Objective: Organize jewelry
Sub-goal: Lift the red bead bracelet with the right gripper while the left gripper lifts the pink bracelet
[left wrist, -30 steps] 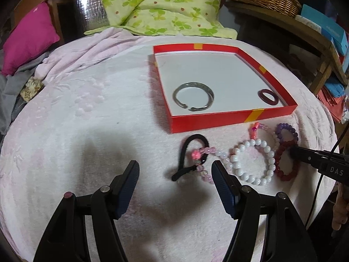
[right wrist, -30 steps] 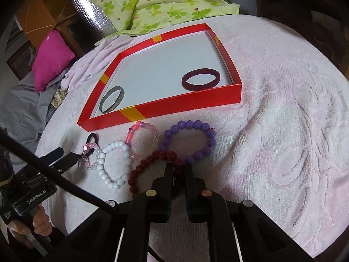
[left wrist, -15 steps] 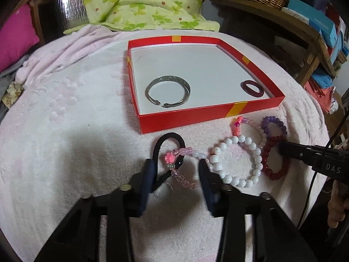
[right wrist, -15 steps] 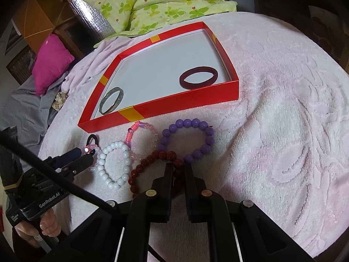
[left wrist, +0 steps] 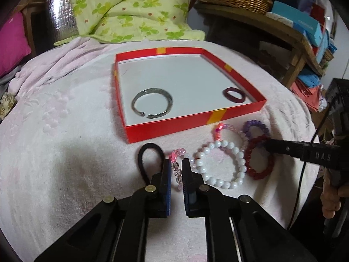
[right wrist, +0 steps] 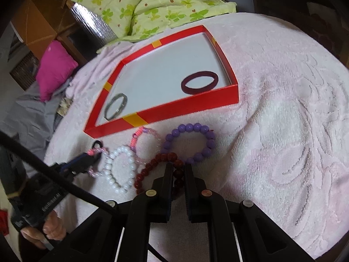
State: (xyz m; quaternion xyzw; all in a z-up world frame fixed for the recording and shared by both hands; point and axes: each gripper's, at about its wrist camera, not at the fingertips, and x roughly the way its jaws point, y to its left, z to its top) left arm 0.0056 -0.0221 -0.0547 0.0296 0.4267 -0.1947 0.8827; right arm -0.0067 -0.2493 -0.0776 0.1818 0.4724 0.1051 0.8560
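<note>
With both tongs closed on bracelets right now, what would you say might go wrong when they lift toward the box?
1. The left tongs, just closed on the clear pink bracelet, sit against the hair tie; it may drag along.
2. The dark red bracelet in the right tongs touches the purple bracelet and the white bracelet; lifting may shift them.

- Right gripper (right wrist: 176, 170), bottom centre, is clamped on the dark red bead bracelet (right wrist: 152, 168).
- Purple bracelet (right wrist: 190, 142) lies just above it; white bracelet (right wrist: 121, 169) to the left.
- Left gripper (right wrist: 93, 159), at left, has just been closing and pinches the pale pink bracelet (right wrist: 96, 151).
- Red tray (right wrist: 185, 107) holds a maroon bangle (right wrist: 199, 81) and a metal bangle (right wrist: 115, 107).
</note>
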